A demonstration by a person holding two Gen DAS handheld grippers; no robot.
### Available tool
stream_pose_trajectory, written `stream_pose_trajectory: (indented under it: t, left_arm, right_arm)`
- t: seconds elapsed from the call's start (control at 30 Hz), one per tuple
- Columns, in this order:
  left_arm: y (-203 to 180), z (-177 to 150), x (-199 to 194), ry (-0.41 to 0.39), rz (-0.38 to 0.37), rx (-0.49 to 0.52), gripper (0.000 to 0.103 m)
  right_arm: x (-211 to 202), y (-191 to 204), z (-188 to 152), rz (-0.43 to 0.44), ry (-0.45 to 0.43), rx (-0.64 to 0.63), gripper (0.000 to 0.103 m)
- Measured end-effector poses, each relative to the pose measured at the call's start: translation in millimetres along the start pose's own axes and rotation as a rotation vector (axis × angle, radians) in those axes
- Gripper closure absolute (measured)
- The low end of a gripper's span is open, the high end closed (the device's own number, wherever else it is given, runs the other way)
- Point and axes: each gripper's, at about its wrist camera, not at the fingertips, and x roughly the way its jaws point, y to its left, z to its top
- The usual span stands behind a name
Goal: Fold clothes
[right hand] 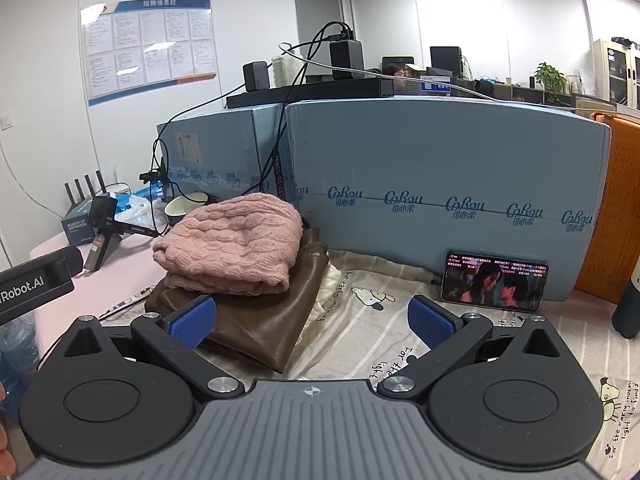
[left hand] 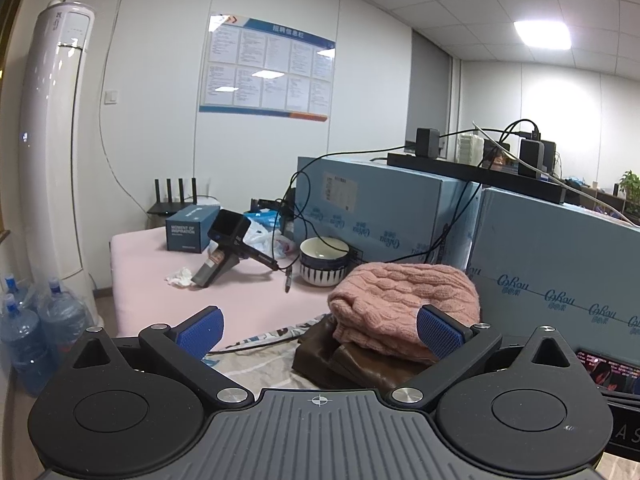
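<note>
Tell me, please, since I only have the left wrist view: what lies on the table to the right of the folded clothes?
Observer: A phone leans against the blue carton, its screen playing a video.
Operator: Thank you. Is the right gripper holding any cloth?
Observer: No, the right gripper is open and empty, above the printed sheet.
Operator: How far does the brown garment reach under the pink sweater?
Observer: The brown garment spreads well past the pink sweater toward the right gripper.
</note>
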Motion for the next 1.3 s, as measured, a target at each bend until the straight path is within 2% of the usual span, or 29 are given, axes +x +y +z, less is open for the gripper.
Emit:
stream_pose_trajectory:
  t: [0.67,1.3]
  left_arm:
    - [-2.9,-1.2,-0.6,0.004,-0.013,0.012,0.000]
    - [-3.0,-0.6,-0.2,0.008,-0.010,0.013,0.000]
  right_arm:
    - [2.3,-0.9,-2.6,-0.011,0.026,-0.007,0.000]
    - [-3.3,4.0,-2.0,0.024,0.022,-0.059,0.000]
